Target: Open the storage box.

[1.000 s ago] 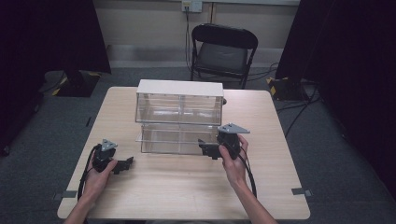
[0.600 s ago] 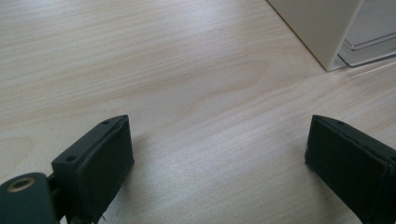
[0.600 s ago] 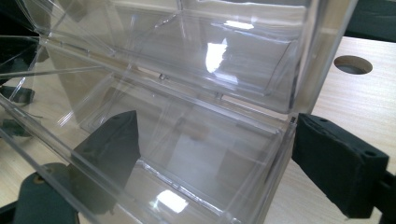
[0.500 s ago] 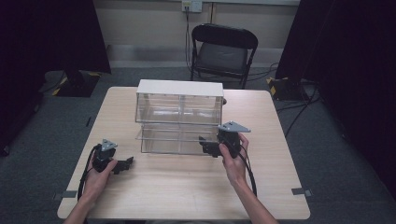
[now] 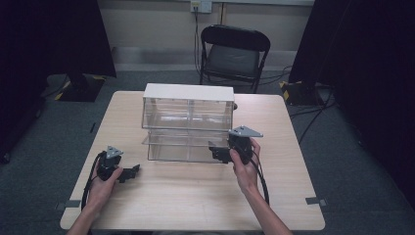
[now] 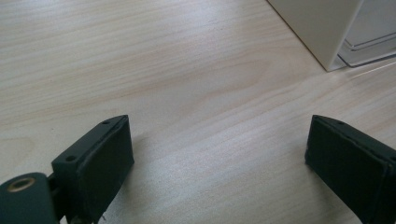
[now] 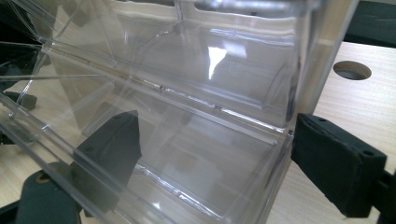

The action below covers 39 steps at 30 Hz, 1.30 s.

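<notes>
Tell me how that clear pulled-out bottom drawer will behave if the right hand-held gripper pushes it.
The clear drawer looks rigid, thin plastic and empty, so probably light and slides easily. Its glossy walls may slip against the right hand-held gripper. The white-topped cabinet might shift too.

We see a clear plastic drawer cabinet (image 5: pixel 188 112) with a white top standing upright near the middle of the table (image 5: pixel 195 196); its upper row holds two transparent drawers, shut; the lower drawer (image 5: pixel 183 147) is pulled forward, open and empty; the right tongs (image 5: pixel 219 152) straddle its right front corner (image 7: pixel 280 135).
</notes>
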Available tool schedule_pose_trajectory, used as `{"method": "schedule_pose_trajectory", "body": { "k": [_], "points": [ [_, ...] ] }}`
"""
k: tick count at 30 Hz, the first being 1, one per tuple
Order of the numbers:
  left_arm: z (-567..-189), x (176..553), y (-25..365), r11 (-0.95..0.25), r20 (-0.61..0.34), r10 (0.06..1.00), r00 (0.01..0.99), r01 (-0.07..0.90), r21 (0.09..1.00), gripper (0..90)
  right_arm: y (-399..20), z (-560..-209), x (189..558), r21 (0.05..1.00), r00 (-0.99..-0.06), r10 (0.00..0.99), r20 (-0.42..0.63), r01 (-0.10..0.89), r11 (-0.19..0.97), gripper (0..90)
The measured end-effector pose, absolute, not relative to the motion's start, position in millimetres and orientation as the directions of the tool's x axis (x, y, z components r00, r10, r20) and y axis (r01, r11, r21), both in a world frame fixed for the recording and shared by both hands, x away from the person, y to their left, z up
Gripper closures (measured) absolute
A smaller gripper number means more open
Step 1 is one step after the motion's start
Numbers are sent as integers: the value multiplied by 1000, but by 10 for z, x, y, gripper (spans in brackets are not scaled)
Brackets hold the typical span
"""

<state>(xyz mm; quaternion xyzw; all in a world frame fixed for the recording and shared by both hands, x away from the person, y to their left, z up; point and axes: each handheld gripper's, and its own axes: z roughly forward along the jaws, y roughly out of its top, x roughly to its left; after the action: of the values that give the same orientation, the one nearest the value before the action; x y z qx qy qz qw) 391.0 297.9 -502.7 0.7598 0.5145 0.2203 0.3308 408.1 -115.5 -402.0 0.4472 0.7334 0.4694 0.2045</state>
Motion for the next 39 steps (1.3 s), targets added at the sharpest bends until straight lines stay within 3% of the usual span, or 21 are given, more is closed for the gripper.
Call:
{"method": "schedule_pose_trajectory", "body": {
  "k": [39],
  "points": [
    [-5027, 3910, 2979, -252, -5, 928, 374, 636, 729, 71, -1208, -3859, 4071, 896, -534, 827, 177, 435, 89, 136]
  ]
}}
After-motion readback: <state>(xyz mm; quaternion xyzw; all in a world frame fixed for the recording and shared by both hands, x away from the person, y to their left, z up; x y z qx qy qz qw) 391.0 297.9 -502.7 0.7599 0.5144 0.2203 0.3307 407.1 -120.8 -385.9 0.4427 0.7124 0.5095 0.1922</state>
